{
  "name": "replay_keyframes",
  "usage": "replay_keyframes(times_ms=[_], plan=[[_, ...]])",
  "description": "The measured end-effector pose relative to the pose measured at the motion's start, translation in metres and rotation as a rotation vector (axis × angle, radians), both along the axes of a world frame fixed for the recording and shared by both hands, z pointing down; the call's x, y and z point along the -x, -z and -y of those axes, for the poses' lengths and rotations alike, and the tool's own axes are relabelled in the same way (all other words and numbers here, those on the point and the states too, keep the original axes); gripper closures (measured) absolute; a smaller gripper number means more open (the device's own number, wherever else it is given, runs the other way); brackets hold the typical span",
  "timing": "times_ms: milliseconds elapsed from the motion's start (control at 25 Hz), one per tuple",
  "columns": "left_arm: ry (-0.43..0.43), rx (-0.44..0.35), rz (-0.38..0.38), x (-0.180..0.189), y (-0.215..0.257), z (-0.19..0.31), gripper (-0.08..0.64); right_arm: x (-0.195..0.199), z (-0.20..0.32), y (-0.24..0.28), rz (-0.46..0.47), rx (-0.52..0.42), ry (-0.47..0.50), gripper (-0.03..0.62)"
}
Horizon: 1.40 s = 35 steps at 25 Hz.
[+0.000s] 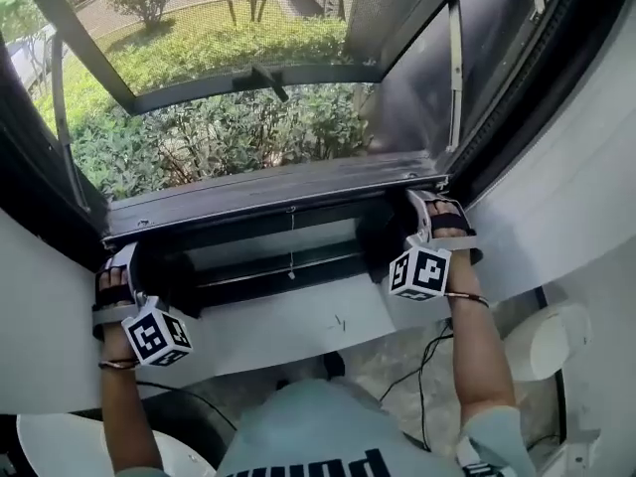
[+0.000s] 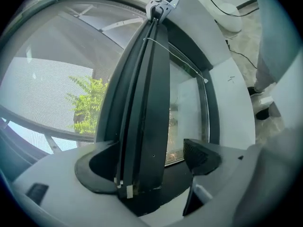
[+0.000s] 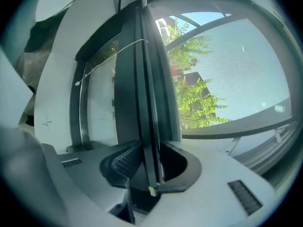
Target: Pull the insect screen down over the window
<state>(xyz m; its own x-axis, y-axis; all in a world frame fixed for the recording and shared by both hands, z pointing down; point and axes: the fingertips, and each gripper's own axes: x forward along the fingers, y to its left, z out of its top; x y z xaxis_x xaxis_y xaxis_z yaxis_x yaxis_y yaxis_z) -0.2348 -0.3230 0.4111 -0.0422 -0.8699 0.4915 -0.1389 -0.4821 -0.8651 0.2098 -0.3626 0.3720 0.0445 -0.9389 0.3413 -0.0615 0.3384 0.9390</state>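
Right tool (image 3: 149, 167) clamps, left tool (image 2: 151, 160) gapes around, the ends of the stiff-looking, probably light dark metal screen bar (image 1: 268, 192).

Green shrubs (image 1: 229, 137) outside; black cable (image 1: 420, 396) on speckled floor (image 1: 378, 364).

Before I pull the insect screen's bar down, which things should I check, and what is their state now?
1. Right hand-held gripper closed on the pull bar: ok, both pads press it.
2. Left hand-held gripper closed on the bar: not ok, one pad stands apart from it.
3. One gripper at each end of the bar: ok.
4. Pull cord free of both grippers: ok, it hangs at the bar's middle.
5. Way down to the lower window frame free: cannot tell, it is partly in shadow.
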Motion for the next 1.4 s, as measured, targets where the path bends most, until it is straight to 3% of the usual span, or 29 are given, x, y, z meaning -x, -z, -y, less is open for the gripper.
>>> replay_keyframes(times_ms=[120,200,320,360,440,520,600,640,720,880,1120,1400], plan=[[0.025,-0.066,-0.076,-0.001,0.017,-0.013,0.126,0.000,-0.023,0.019,0.154,-0.073,-0.073,0.499],[0.015,-0.116,-0.217,-0.011,0.032,-0.027,0.126,0.009,-0.043,0.027,0.351,-0.101,-0.101,0.499],[-0.012,-0.105,-0.587,-0.037,0.043,-0.056,0.144,0.036,-0.075,0.029,0.714,-0.082,-0.104,0.499],[-0.019,-0.087,-0.723,-0.046,0.043,-0.066,0.187,0.045,-0.086,0.029,0.839,-0.071,-0.104,0.499],[-0.020,-0.039,-0.972,-0.060,0.036,-0.086,0.384,0.058,-0.108,0.026,1.066,-0.053,-0.118,0.499],[0.037,0.039,-1.203,-0.066,0.017,-0.104,0.506,0.068,-0.128,0.019,1.260,-0.026,-0.140,0.509],[0.141,0.109,-1.398,-0.067,-0.007,-0.122,0.546,0.077,-0.149,0.010,1.411,0.005,-0.153,0.551],[0.191,0.128,-1.461,-0.068,-0.019,-0.132,0.546,0.081,-0.159,0.005,1.462,0.017,-0.157,0.585],[0.260,0.150,-1.510,-0.073,-0.039,-0.152,0.546,0.086,-0.176,-0.006,1.509,0.039,-0.168,0.586],[0.289,0.162,-1.499,-0.092,-0.054,-0.185,0.546,0.092,-0.199,-0.032,1.505,0.106,-0.188,0.586],[0.290,0.052,-1.413,-0.118,-0.037,-0.207,0.546,0.076,-0.216,-0.049,1.450,0.155,-0.126,0.586],[0.372,-0.016,-1.404,-0.177,-0.042,-0.238,0.546,0.038,-0.233,-0.069,1.389,0.204,0.008,0.586]])
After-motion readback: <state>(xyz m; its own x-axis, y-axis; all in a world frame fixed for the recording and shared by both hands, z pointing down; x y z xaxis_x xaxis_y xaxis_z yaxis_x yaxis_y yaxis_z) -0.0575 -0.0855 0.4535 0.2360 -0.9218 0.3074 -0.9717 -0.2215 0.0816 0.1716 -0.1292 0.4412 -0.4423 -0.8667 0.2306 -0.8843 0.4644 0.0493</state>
